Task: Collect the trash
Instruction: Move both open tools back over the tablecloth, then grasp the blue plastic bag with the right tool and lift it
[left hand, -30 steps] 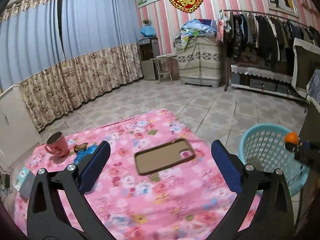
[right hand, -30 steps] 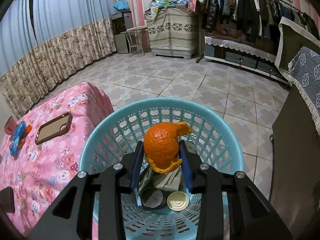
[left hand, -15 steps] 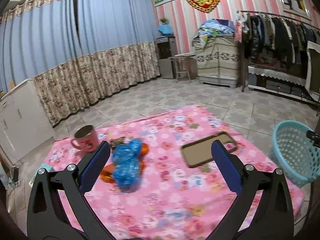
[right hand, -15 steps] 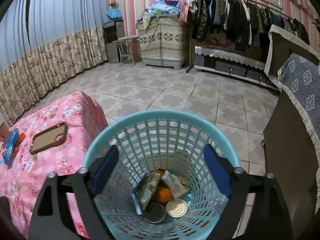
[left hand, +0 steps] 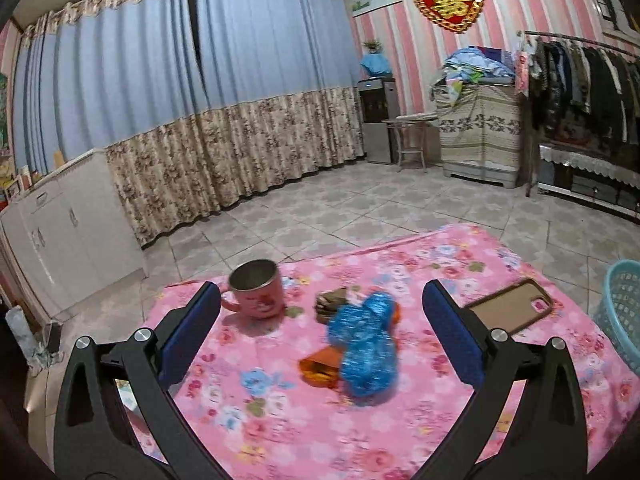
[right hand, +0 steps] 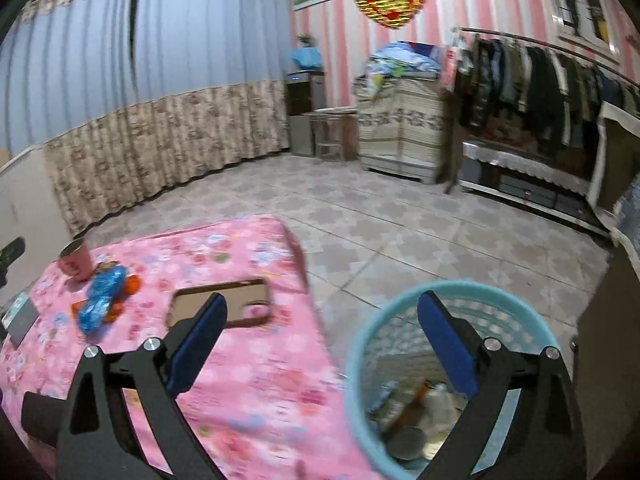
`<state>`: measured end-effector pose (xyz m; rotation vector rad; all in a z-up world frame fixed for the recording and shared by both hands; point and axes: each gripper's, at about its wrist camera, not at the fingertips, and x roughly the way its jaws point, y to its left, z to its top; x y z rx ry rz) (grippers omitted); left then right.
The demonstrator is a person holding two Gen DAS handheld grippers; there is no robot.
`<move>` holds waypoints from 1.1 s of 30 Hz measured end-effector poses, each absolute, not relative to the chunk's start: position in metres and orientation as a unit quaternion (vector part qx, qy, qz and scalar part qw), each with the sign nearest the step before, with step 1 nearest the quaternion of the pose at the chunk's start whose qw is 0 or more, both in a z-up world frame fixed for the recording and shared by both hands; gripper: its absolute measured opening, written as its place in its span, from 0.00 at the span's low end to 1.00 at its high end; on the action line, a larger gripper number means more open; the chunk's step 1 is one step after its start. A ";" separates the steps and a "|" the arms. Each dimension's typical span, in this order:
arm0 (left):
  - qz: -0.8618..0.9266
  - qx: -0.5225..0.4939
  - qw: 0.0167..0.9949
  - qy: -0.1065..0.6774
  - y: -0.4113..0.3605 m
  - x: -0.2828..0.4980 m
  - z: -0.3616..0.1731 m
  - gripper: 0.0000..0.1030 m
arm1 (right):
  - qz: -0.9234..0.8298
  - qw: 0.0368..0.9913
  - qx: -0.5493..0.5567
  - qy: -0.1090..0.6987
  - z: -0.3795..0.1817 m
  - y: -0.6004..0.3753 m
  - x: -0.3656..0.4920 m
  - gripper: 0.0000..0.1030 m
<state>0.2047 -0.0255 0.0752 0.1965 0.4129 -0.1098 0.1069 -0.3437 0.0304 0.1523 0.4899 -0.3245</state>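
Note:
A crumpled blue plastic wrapper (left hand: 366, 344) lies on the pink floral table (left hand: 440, 264) over orange peel (left hand: 320, 368); a small brown scrap (left hand: 332, 302) lies behind it. My left gripper (left hand: 320, 340) is open and empty, hovering just before the wrapper. My right gripper (right hand: 320, 344) is open and empty, above the table edge and the light blue basket (right hand: 400, 308), which holds trash (right hand: 416, 412). The wrapper also shows in the right wrist view (right hand: 100, 296), far left.
A pink mug (left hand: 256, 290) stands left of the wrapper. A phone in a brown case (left hand: 512, 304) lies on the table's right side. The basket (left hand: 622, 312) stands on the tiled floor off the table's right edge. A small box (right hand: 20, 316) lies at the table's left edge.
My right gripper opened, dropped the orange peel into the basket, then swung left toward the table. My left gripper moved left and closer to the blue wrapper.

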 end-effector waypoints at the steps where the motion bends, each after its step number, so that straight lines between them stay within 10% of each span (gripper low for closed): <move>1: -0.054 0.083 0.972 0.212 -0.016 0.211 0.078 0.95 | -0.154 0.956 0.071 0.241 0.032 -0.336 0.112 0.91; 33: 0.053 0.007 0.950 0.308 0.129 0.277 0.008 0.95 | -0.004 0.943 0.000 0.333 -0.016 -0.146 0.255 0.91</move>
